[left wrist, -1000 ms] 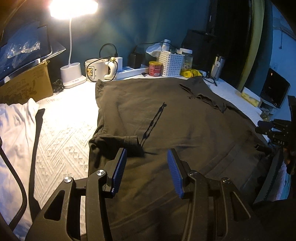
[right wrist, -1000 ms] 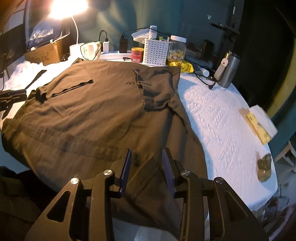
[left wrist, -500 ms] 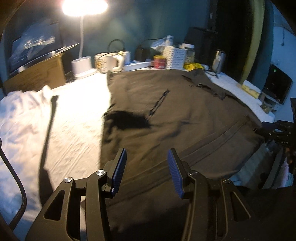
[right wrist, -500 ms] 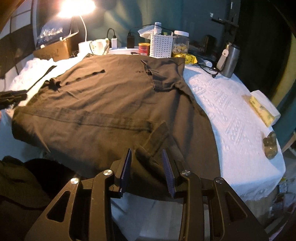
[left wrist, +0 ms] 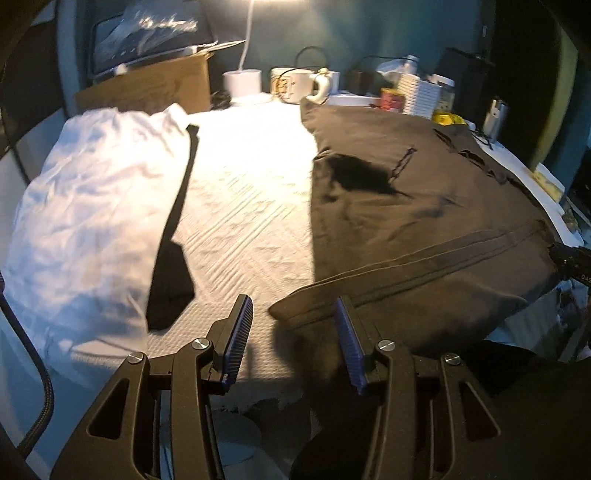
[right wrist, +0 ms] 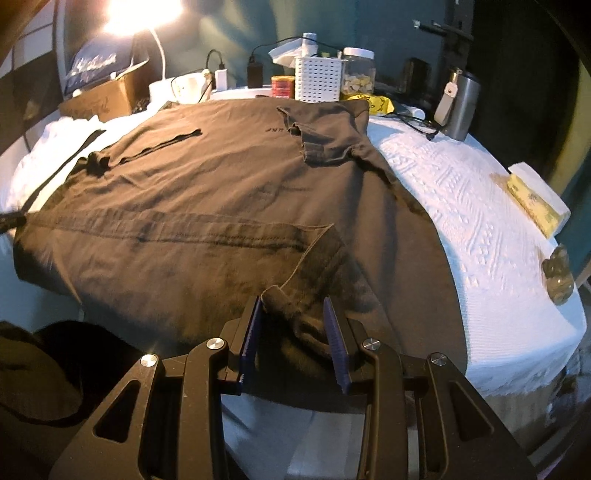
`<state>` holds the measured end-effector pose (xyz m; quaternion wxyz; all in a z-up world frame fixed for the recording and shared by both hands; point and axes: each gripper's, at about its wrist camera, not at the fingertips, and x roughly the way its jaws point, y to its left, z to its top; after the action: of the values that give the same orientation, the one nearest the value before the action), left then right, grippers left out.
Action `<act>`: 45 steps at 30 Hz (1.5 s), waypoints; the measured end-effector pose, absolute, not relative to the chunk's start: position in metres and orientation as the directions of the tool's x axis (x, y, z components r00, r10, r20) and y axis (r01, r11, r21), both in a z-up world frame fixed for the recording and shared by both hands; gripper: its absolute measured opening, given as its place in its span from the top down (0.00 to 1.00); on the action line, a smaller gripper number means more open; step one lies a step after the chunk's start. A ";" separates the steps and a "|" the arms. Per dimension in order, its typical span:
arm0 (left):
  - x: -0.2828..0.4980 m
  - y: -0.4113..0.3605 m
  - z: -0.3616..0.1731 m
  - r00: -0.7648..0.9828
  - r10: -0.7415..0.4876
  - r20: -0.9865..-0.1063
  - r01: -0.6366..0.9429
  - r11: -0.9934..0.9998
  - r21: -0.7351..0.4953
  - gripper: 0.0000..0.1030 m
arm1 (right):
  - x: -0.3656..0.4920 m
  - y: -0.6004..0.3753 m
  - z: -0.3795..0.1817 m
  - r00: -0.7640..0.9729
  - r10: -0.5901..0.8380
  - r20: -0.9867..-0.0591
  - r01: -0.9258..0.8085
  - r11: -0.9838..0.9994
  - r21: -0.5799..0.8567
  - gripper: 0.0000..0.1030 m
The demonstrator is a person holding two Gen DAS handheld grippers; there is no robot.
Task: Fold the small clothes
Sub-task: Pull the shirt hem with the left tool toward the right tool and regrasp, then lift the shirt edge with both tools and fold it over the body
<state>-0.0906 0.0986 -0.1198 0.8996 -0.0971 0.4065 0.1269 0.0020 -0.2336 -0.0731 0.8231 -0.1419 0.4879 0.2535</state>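
The left wrist view shows a big dark shirt point(left wrist: 406, 206) lying flat on a table with a white cloth point(left wrist: 251, 206) over it. The left gripper point(left wrist: 293, 339) hangs over the near edge of the table, by the shirt's near left corner. Its two blue pads point(left wrist: 238, 334) stand apart with nothing pressed between them, so it is open; the corner of the shirt lies just past the right pad. To the left of the shirt lies a crumpled white shirt point(left wrist: 85, 221) with a black tie point(left wrist: 171, 266) on top of it. At the back stand a cardboard box point(left wrist: 147, 92), a white mug point(left wrist: 295, 86) and a white basket point(left wrist: 421, 94). In the right wrist view the dark shirt point(right wrist: 207, 206) spreads over most of the table, and its near edge hangs over the side. The right gripper point(right wrist: 293, 332) sits at the near right part of the shirt. A bunched fold of the shirt lies between its pads point(right wrist: 249, 336). The fold touches the left pad, but I cannot tell if both pads press on it. A bright lamp point(right wrist: 140, 14) shines at the back left, and a metal flask point(right wrist: 461, 105) stands at the back right.
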 end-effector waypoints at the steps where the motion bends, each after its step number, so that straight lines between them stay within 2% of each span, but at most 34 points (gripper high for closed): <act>1: -0.091 0.100 -0.121 0.635 0.152 -0.758 -0.316 0.946 -0.075 0.55 | 0.002 -0.234 -0.073 0.395 0.284 -0.874 -0.556 0.831 0.019 0.65; 3: -0.090 0.101 -0.124 0.633 0.131 -0.763 -0.320 0.942 -0.104 0.55 | 0.002 -0.235 -0.073 0.393 0.294 -0.871 -0.558 0.829 0.027 0.66; 7: -0.087 0.092 -0.127 0.642 0.106 -0.760 -0.288 0.951 -0.111 0.55 | 0.007 -0.239 -0.073 0.404 0.283 -0.870 -0.534 0.845 0.027 0.89; 10: -0.087 0.084 -0.127 0.656 0.094 -0.749 -0.258 0.960 -0.106 0.58 | 0.009 -0.241 -0.073 0.409 0.282 -0.868 -0.524 0.851 0.029 0.92; 11: -0.088 0.082 -0.127 0.664 0.095 -0.741 -0.252 0.962 -0.103 0.72 | 0.009 -0.241 -0.072 0.414 0.278 -0.867 -0.519 0.854 0.026 0.93; 13: -0.089 0.081 -0.125 0.674 0.094 -0.733 -0.244 0.965 -0.100 0.90 | 0.010 -0.243 -0.069 0.432 0.270 -0.861 -0.507 0.862 0.016 0.93; 15: -0.090 0.080 -0.121 0.690 0.087 -0.718 -0.235 0.966 -0.108 0.94 | 0.011 -0.247 -0.062 0.458 0.264 -0.849 -0.489 0.872 0.008 0.93; 18: -0.090 0.078 -0.112 0.709 0.073 -0.701 -0.215 0.970 -0.116 0.95 | 0.016 -0.257 -0.048 0.506 0.245 -0.827 -0.458 0.889 -0.017 0.93; 32: -0.095 0.068 -0.054 0.840 0.160 -0.519 -0.218 0.975 -0.052 0.95 | 0.026 -0.288 0.000 0.638 0.201 -0.743 -0.370 0.927 -0.067 0.93; 45: -0.064 0.075 -0.029 0.877 0.162 -0.452 -0.200 0.979 -0.037 0.95 | 0.045 -0.292 0.015 0.671 0.193 -0.716 -0.336 0.940 -0.061 0.93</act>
<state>-0.0643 0.0751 -0.0294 0.9679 -0.0416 0.2296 0.0937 0.0448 -0.2924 0.0154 0.9092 -0.0943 0.3786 0.1457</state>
